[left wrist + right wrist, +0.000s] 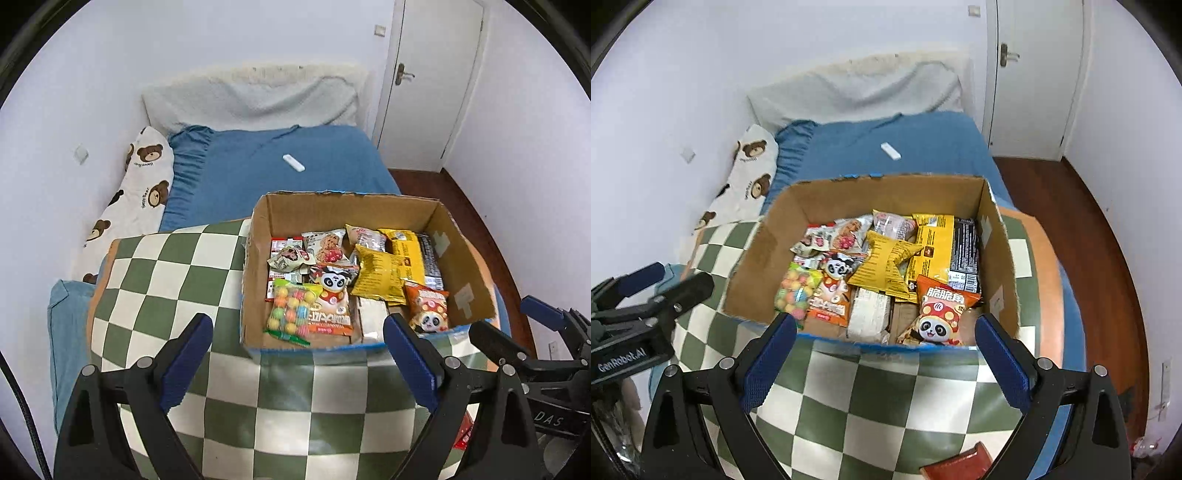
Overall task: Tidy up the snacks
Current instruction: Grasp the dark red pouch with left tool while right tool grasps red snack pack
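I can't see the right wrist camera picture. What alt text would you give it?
An open cardboard box full of snack packets sits on a green-and-white checked cloth, seen between the open blue-padded right gripper. Behind lies a blue bed; the left gripper shows at the left edge.

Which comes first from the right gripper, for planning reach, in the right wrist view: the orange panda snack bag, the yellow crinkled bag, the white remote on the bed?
1. Orange panda snack bag, at the box's near edge, toward the right.
2. Yellow crinkled bag, mid-box.
3. White remote, beyond the box on the blue bed.
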Demonstrator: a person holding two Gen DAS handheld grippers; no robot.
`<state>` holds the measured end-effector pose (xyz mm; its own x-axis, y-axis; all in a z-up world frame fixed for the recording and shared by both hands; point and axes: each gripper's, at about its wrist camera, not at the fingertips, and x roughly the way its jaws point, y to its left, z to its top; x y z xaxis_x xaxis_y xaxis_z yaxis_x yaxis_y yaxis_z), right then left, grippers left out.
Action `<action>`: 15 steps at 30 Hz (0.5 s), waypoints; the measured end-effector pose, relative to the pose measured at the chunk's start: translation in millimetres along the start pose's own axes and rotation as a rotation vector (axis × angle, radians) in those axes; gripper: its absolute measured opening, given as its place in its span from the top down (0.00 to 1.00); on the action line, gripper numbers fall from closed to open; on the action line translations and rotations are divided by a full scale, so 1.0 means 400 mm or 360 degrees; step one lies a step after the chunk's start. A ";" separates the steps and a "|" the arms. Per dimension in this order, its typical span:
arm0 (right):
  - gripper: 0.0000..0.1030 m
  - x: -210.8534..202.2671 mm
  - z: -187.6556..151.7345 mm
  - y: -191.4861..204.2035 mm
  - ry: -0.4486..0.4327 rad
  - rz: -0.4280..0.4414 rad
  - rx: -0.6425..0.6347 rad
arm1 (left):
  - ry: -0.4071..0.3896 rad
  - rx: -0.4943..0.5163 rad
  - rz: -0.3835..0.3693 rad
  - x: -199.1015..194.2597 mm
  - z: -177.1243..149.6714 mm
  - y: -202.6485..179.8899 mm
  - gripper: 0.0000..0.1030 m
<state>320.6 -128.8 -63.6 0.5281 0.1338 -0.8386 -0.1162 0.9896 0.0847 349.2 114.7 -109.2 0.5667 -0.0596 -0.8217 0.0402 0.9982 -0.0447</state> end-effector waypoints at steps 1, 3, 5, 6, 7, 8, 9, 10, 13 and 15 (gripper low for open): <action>0.04 -0.021 -0.008 0.003 -0.0025 -0.0007 -0.0008 | -0.0017 -0.0005 -0.0006 -0.017 -0.010 -0.001 0.08; 0.04 -0.057 -0.024 0.007 -0.0076 -0.0007 -0.0018 | -0.0053 -0.0001 -0.0004 -0.046 -0.028 -0.006 0.08; 0.04 -0.091 -0.044 0.010 -0.0129 -0.0024 -0.0026 | -0.0085 -0.0002 -0.0012 -0.077 -0.051 -0.013 0.08; 0.04 -0.108 -0.057 0.008 -0.0147 -0.0012 -0.0016 | -0.0091 0.0000 -0.0019 -0.087 -0.061 -0.017 0.08; 0.04 -0.123 -0.071 0.003 -0.0157 0.0020 0.0009 | -0.0094 0.0009 -0.0026 -0.096 -0.074 -0.025 0.08; 0.04 -0.128 -0.081 -0.004 -0.0156 0.0044 0.0031 | -0.0090 0.0020 -0.0031 -0.100 -0.085 -0.033 0.08; 0.04 -0.134 -0.102 -0.019 -0.0136 0.0072 0.0073 | -0.0080 0.0039 -0.0039 -0.101 -0.098 -0.046 0.08; 0.04 -0.134 -0.115 -0.030 -0.0118 0.0079 0.0094 | -0.0067 0.0058 -0.0051 -0.097 -0.112 -0.059 0.08; 0.04 -0.112 -0.188 -0.101 -0.0009 0.0102 0.0212 | 0.0048 0.0150 -0.0099 -0.052 -0.166 -0.122 0.08; 0.05 -0.089 -0.232 -0.152 0.0052 0.0105 0.0292 | 0.0140 0.0218 -0.0131 -0.011 -0.206 -0.174 0.08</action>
<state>230.6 -198.7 -88.8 0.4965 0.1996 -0.8448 0.0071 0.9722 0.2340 276.2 46.1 -149.2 0.4832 -0.1341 -0.8652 0.1986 0.9792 -0.0408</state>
